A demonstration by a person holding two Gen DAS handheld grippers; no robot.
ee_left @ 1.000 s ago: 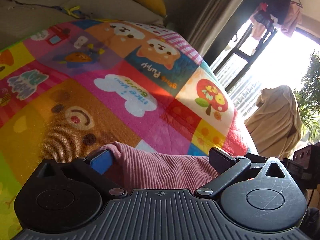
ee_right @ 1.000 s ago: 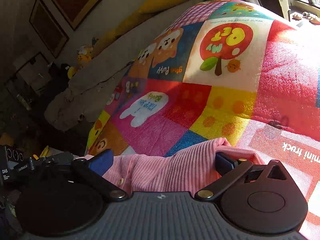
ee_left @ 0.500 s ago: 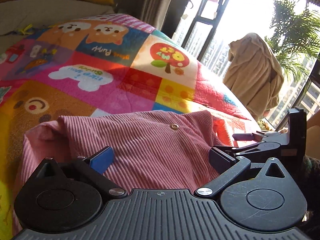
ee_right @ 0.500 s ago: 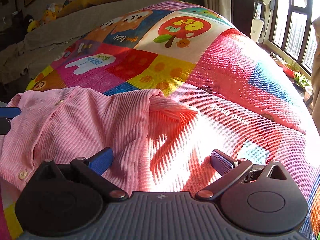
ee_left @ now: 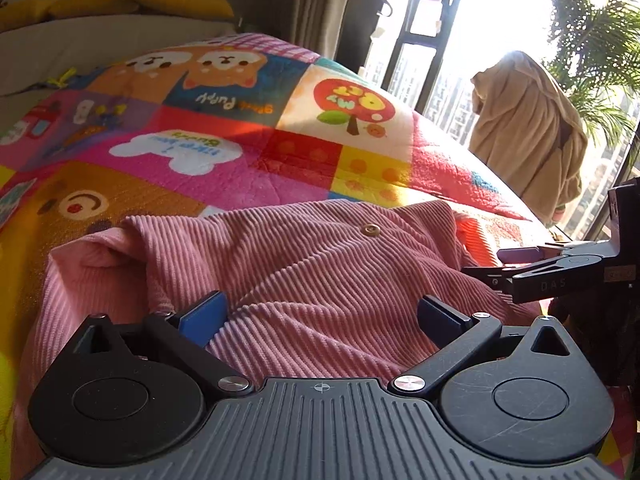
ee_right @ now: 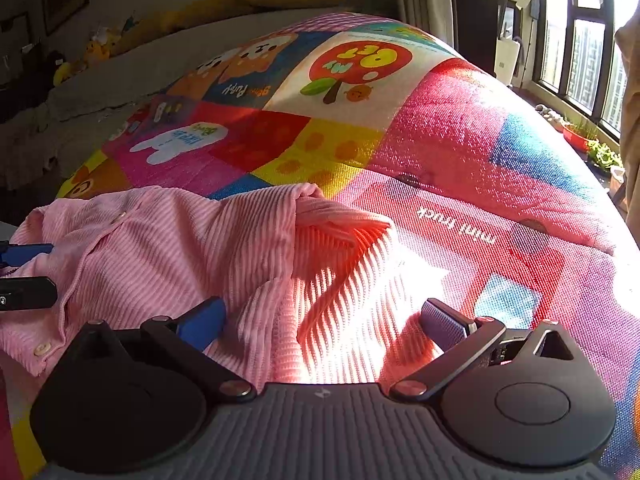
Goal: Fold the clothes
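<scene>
Shirt [ee_left: 304, 280], pink and ribbed, is seen lying rumpled on the patchwork quilt [ee_left: 224, 136], bunched at the near edge of the bed. A sleeve cuff [ee_right: 340, 224] is flopped out at 12 o'clock in the right view, lit by strong sun. A brass snap [ee_left: 370, 230] is seen at 12 o'clock in the left view.

Left gripper [ee_left: 320, 314] is held spread wide over the cloth, nothing pinched. Right gripper [ee_right: 324, 318] is likewise spread wide, with cloth lying between the jaws but not clamped.

Risks, as judged: a lopsided fold is likely if only one layer is caught, since the fabric is doubled and lumpy. The loose sleeve may be dragged under. The quilt could be pinched along with the shirt. Glare may hide the hem at 3 o'clock.
</scene>
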